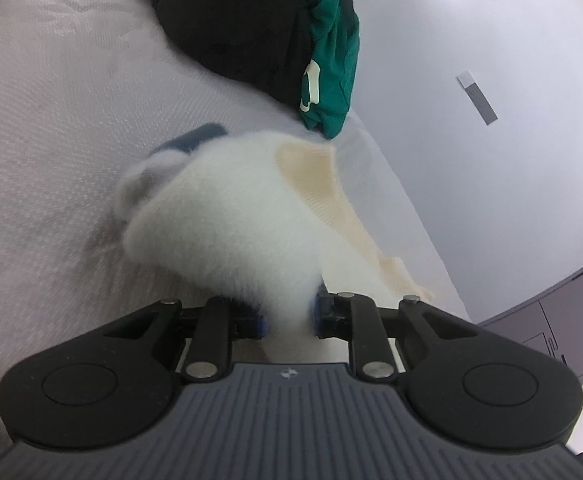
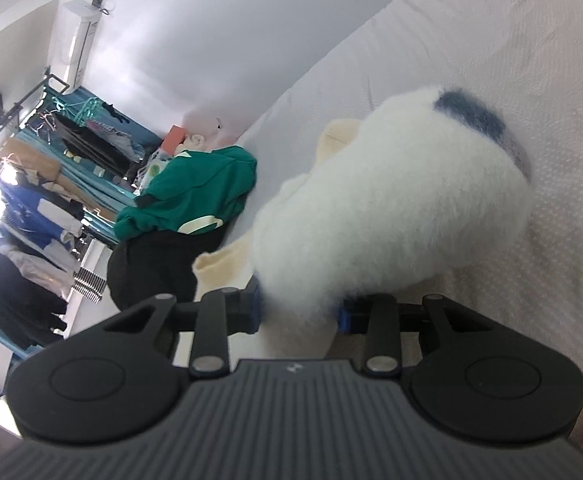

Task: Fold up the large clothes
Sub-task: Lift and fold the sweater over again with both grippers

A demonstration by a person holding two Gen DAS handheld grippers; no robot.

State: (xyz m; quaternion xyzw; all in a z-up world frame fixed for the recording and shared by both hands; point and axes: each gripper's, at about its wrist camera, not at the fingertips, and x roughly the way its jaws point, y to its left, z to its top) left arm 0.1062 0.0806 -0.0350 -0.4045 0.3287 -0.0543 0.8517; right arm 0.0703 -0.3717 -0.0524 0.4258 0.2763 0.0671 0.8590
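Both claws [image 1: 289,316] [image 2: 297,310] clamped on fluffy sweater [image 1: 227,216] [image 2: 391,208]

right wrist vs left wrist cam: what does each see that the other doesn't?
Only the right wrist view: a crowded clothes rack, a wall-mounted air conditioner, and the right gripper shut on the fluffy white garment.

Only the left wrist view: a small grey wall plate, a grey cabinet at the right edge, and the left gripper shut on the same garment.

Both: the fluffy white garment with its grey-blue patch and cream lining, the green garment and black garment piled beyond it, and the pale mattress.
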